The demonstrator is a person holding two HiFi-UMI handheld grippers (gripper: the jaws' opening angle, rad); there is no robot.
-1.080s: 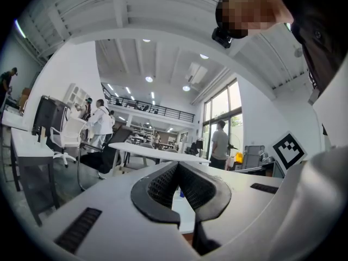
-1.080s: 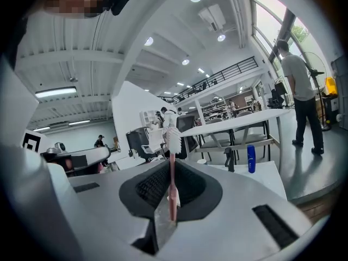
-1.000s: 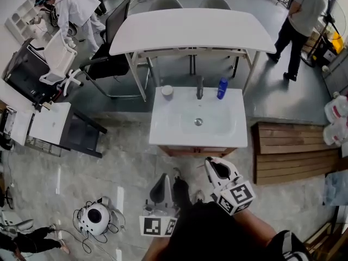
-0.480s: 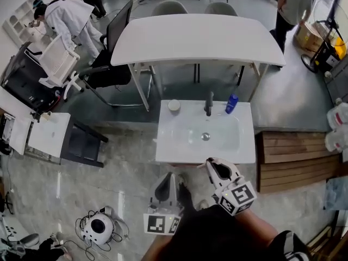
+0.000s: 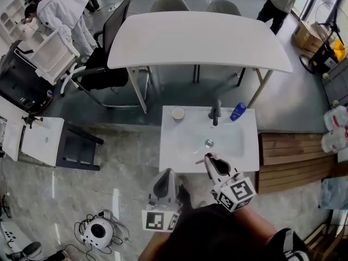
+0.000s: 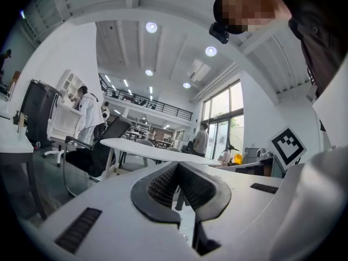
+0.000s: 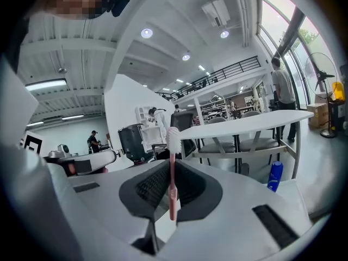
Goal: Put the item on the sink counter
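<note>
Right gripper [image 5: 209,160]: jaws clamped on the toothbrush [image 7: 172,170] mid-handle, long axis crosswise to the jaws, bristles sticking out above. Sink counter [image 5: 173,155] front edge lies just beneath its tips. Left gripper [image 5: 165,179]: closed, empty, short of the counter.

The left gripper [image 5: 164,174] and the right gripper [image 5: 210,159] have white shells and black ribbed pads [image 6: 162,185]; each carries a cube [image 5: 159,222] with black-and-white square markers. The person wears a black top [image 5: 212,235] (one striped cuff [image 5: 288,244]).
</note>
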